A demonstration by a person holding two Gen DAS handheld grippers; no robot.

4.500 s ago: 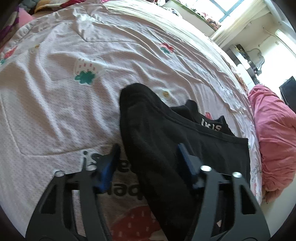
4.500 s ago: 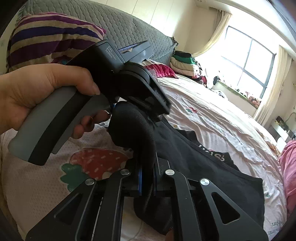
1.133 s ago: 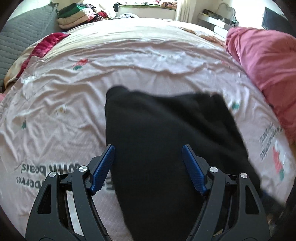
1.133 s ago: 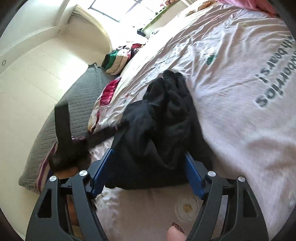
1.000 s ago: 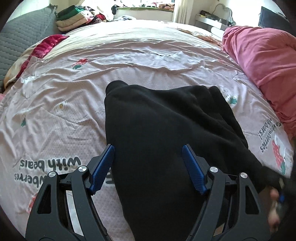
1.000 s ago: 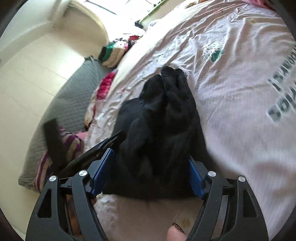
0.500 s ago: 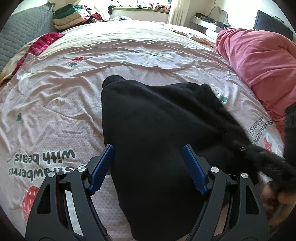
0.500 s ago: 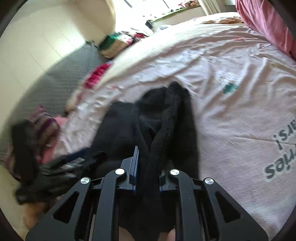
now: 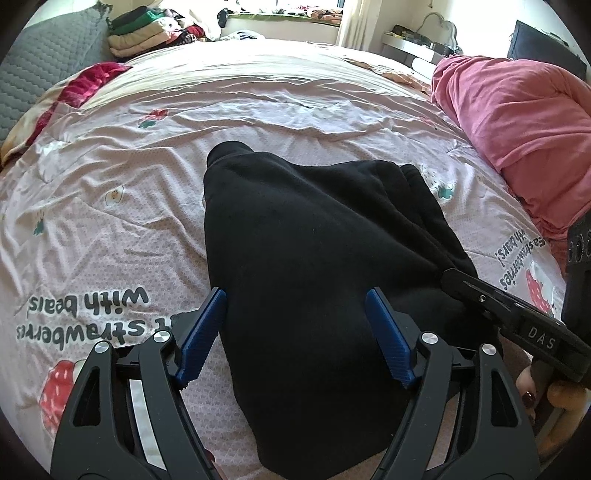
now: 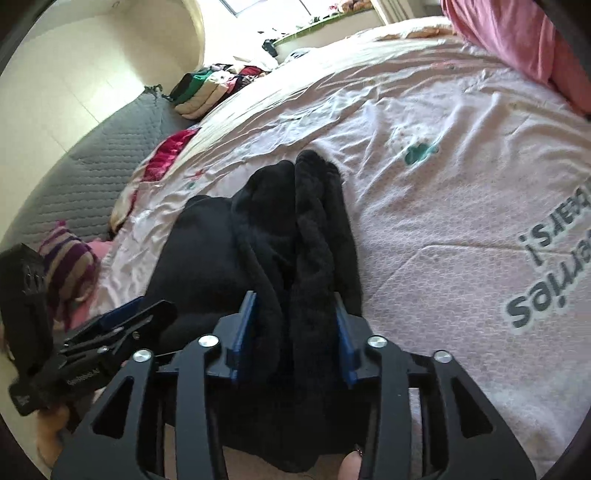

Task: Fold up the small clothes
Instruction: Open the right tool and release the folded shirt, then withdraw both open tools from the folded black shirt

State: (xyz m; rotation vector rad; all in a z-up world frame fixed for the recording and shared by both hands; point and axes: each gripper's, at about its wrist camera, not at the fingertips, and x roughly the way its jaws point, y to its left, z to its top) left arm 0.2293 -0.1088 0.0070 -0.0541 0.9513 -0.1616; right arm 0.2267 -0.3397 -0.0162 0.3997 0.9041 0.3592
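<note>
A black fleece garment (image 9: pixel 317 266) lies bunched mid-frame on the pink strawberry-print bedsheet (image 9: pixel 110 206); the left gripper (image 9: pixel 295 332) straddles it, blue pads wide apart, gripping nothing; the right gripper (image 10: pixel 293 332) is partly closed around a thick fold, though a firm pinch seems likely rather than certain; a rose duvet (image 9: pixel 517 122) fills the upper right; folded clothes (image 9: pixel 144 27) sit upper left beside a grey quilted headboard (image 9: pixel 33 62).

Both wrist cameras sit low and close over the bed (image 9: pixel 295 92) (from opposite sides), sharing the black garment (image 9: pixel 314 258).
</note>
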